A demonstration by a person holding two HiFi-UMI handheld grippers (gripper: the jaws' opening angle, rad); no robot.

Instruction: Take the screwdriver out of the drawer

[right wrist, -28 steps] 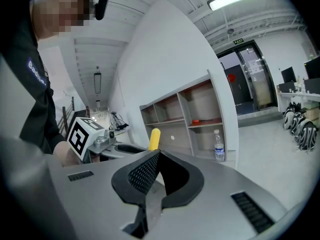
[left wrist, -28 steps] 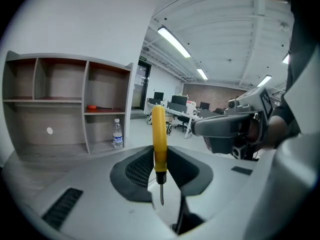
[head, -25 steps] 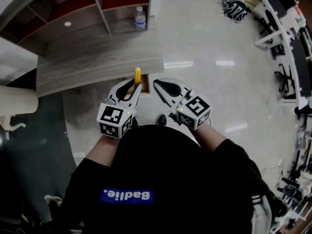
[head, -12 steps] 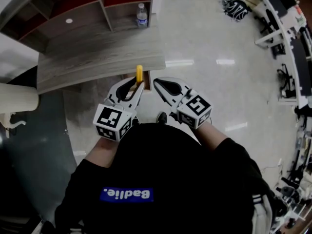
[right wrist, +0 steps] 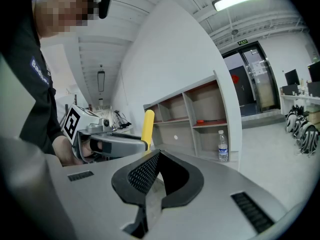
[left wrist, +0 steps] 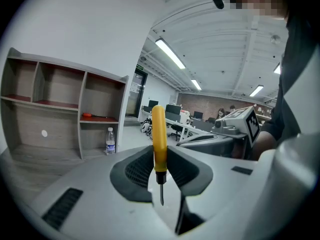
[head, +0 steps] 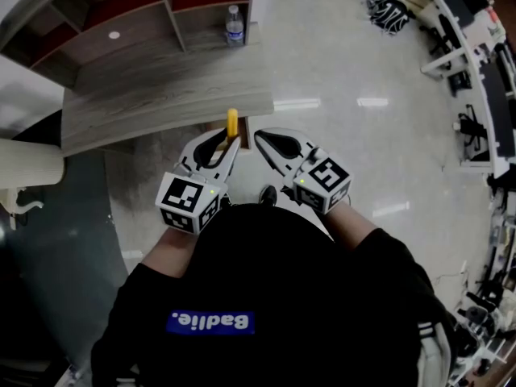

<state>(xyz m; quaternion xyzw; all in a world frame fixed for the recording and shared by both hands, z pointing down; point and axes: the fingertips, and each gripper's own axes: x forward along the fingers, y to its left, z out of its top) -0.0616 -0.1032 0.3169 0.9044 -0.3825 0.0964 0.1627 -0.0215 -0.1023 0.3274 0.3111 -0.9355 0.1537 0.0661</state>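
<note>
Gripping the yellow-handled screwdriver [left wrist: 159,139] upright, blade down, the left hand-held gripper [head: 228,142] hovers at the grey tabletop's [head: 153,99] front edge — handle poking above its jaws. The right hand-held gripper [head: 260,140] beside it is closed and empty.

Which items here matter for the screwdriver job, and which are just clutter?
Job: screwdriver, gripped upright in the left gripper; right gripper, shut, empty.
Lying about: water bottle, shelf unit, red item on its shelf.
</note>
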